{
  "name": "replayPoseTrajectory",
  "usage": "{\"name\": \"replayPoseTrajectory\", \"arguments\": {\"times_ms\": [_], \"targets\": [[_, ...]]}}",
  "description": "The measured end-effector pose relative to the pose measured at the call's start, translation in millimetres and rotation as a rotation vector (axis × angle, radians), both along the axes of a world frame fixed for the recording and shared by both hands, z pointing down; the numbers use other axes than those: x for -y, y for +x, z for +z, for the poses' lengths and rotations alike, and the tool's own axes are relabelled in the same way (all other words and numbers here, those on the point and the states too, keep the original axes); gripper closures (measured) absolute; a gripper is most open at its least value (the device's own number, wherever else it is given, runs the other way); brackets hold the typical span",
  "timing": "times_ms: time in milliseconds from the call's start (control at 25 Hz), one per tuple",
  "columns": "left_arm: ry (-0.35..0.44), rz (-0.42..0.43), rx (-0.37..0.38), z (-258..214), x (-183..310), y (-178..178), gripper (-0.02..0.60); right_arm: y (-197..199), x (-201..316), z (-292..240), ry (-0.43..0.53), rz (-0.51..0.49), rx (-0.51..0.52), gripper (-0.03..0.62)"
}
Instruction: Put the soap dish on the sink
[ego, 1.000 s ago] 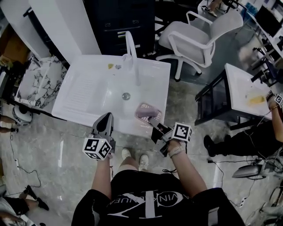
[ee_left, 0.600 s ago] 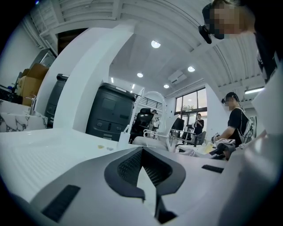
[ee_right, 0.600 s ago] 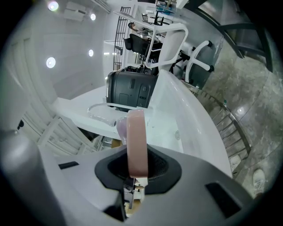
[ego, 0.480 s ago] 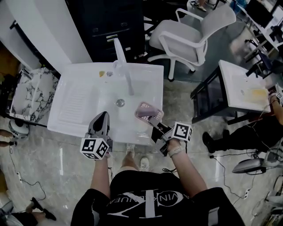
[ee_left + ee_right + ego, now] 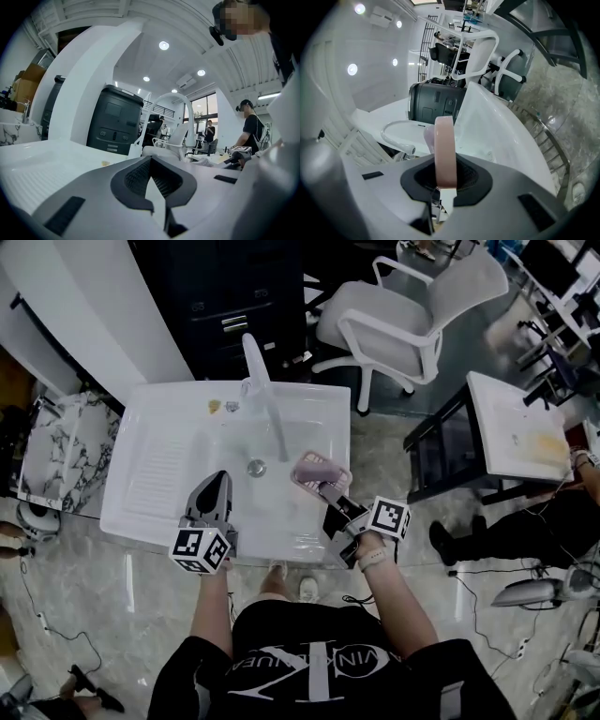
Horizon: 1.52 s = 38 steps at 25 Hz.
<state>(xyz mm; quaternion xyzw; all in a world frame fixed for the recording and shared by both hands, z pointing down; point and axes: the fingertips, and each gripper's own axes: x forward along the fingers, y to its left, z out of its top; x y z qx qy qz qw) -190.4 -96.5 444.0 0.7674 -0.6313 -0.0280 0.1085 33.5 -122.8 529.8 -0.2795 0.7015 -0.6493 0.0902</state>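
The pink soap dish (image 5: pixel 319 470) holds a mauve bar of soap and hangs over the right side of the white sink (image 5: pixel 159 465), just right of the drain. My right gripper (image 5: pixel 330 493) is shut on the dish's near rim. In the right gripper view the dish (image 5: pixel 444 150) stands edge-on between the pads, with the sink (image 5: pixel 497 122) and its white faucet (image 5: pixel 396 133) beyond. My left gripper (image 5: pixel 212 495) hovers over the sink's front edge, shut with nothing in it. In the left gripper view its jaws (image 5: pixel 151 176) meet, pointing level across the sink.
The curved faucet (image 5: pixel 264 390) rises at the sink's back, with a small yellow item (image 5: pixel 214 406) beside it. A dark cabinet (image 5: pixel 234 296) and a white office chair (image 5: pixel 412 315) stand behind. A table (image 5: pixel 516 427) and a seated person (image 5: pixel 525 531) are at right, a marbled stand (image 5: pixel 66 446) at left.
Both grippers have moved forward over the sink. The soap dish has travelled with the right gripper from the front rim to above the basin beside the drain.
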Motion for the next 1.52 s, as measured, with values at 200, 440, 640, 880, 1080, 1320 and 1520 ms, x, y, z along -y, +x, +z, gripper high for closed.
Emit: {"name": "replayPoseTrajectory", "arguments": {"times_ms": [200,440,640,880,1080,1320,1520], "targets": [[0.0,0.013,0.0,0,19,-6,0.568,-9,22,-2,0.004,0.016,0.002,0.537],[-0.002,0.027,0.005,0,43,-16,0.568,-19,49,-1,0.007,0.043,-0.004,0.537],[-0.006,0.044,0.003,1,64,-24,0.568,-27,72,-2,0.02,0.059,0.002,0.537],[-0.007,0.067,-0.001,3,85,-25,0.568,-34,92,-1,0.011,0.084,-0.017,0.537],[-0.024,0.082,-0.006,12,100,-26,0.568,-42,112,3,0.03,0.118,-0.009,0.537],[-0.03,0.09,-0.011,19,114,-28,0.568,-53,134,10,0.053,0.122,-0.009,0.537],[-0.044,0.101,-0.02,26,122,-26,0.568,-65,150,21,0.036,0.153,-0.01,0.537]]}}
